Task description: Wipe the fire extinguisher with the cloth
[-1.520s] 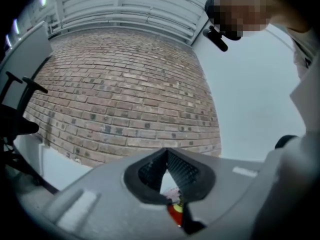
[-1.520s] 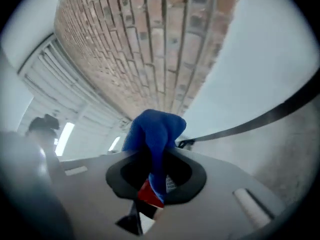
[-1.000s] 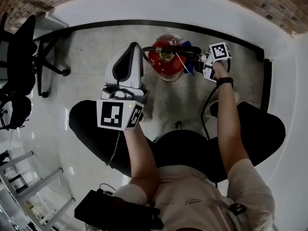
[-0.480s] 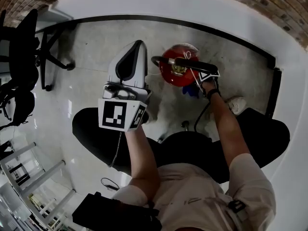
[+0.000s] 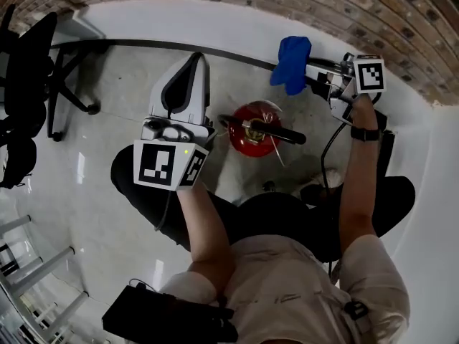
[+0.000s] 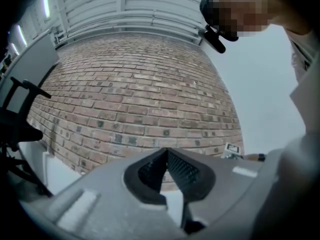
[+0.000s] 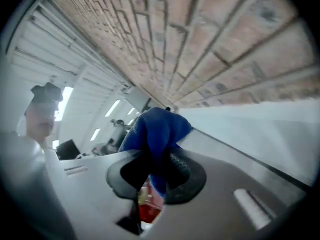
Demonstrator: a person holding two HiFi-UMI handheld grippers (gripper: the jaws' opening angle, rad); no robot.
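Observation:
The red fire extinguisher (image 5: 251, 131) stands on the floor in the head view, with its black handle (image 5: 269, 130) across the top. My right gripper (image 5: 315, 77) is up and to the right of it, shut on the blue cloth (image 5: 292, 61), which hangs clear of the extinguisher. In the right gripper view the cloth (image 7: 157, 129) bunches out past the jaws of the right gripper (image 7: 156, 169), and a strip of the red extinguisher (image 7: 150, 209) shows below. My left gripper (image 5: 196, 59) is to the left of the extinguisher, apart from it. The left gripper (image 6: 166, 153) is shut on nothing and faces the brick wall.
A brick wall (image 5: 301, 2) with a white base and a black skirting strip (image 5: 179, 46) curves behind the extinguisher. A black office chair (image 5: 32, 70) stands at the far left. The person's legs in dark trousers (image 5: 143, 185) flank the extinguisher. A black device (image 5: 158, 317) sits low in view.
My right gripper has lifted the blue cloth away from the extinguisher's right side, up and to the right. The left gripper has barely moved.

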